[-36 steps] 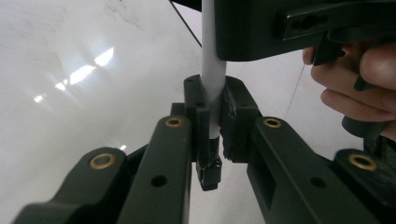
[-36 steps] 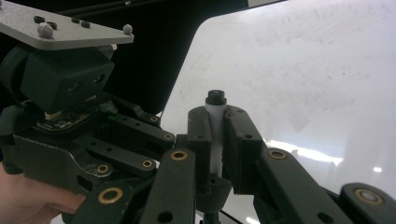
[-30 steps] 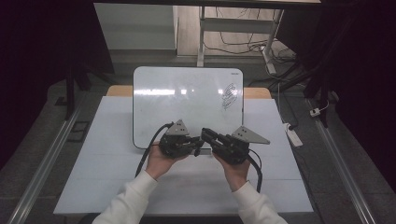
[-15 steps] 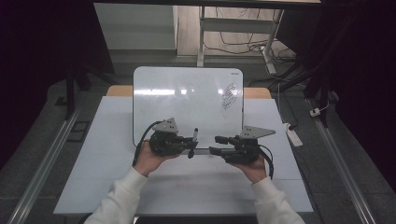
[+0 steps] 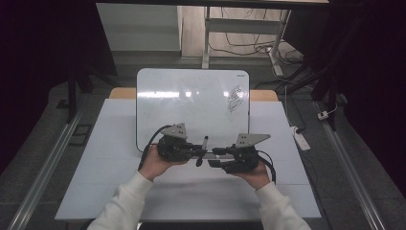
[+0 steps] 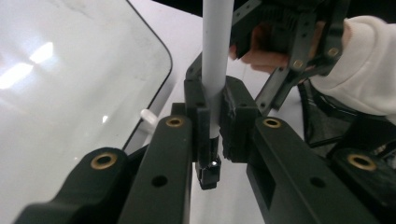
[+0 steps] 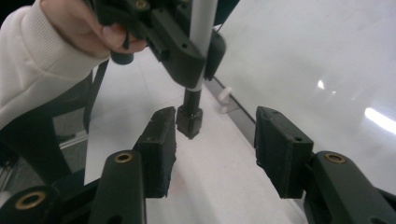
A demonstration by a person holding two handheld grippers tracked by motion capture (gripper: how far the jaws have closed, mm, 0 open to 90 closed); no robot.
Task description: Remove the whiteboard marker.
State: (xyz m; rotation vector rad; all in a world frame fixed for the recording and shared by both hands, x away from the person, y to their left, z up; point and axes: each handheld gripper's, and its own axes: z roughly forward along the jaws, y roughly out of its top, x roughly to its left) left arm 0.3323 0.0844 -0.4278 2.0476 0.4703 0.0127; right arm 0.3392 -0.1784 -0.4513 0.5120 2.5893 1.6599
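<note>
A whiteboard marker (image 6: 215, 70) is clamped upright between the jaws of the left gripper (image 6: 215, 126), just above the white table (image 5: 119, 191) at the near edge of the whiteboard (image 5: 191, 105). Its black cap (image 7: 189, 119) is seen hanging at the mouth of the right gripper (image 7: 212, 140), whose jaws are held apart, with the cap close beside one pad (image 7: 159, 144).

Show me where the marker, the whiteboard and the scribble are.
marker (image 6: 215, 70), left gripper view, on its white barrel above the jaws.
whiteboard (image 5: 182, 108), high view, on a bare part of its surface.
scribble (image 5: 234, 98), high view, on the middle of the dark loops.
</note>
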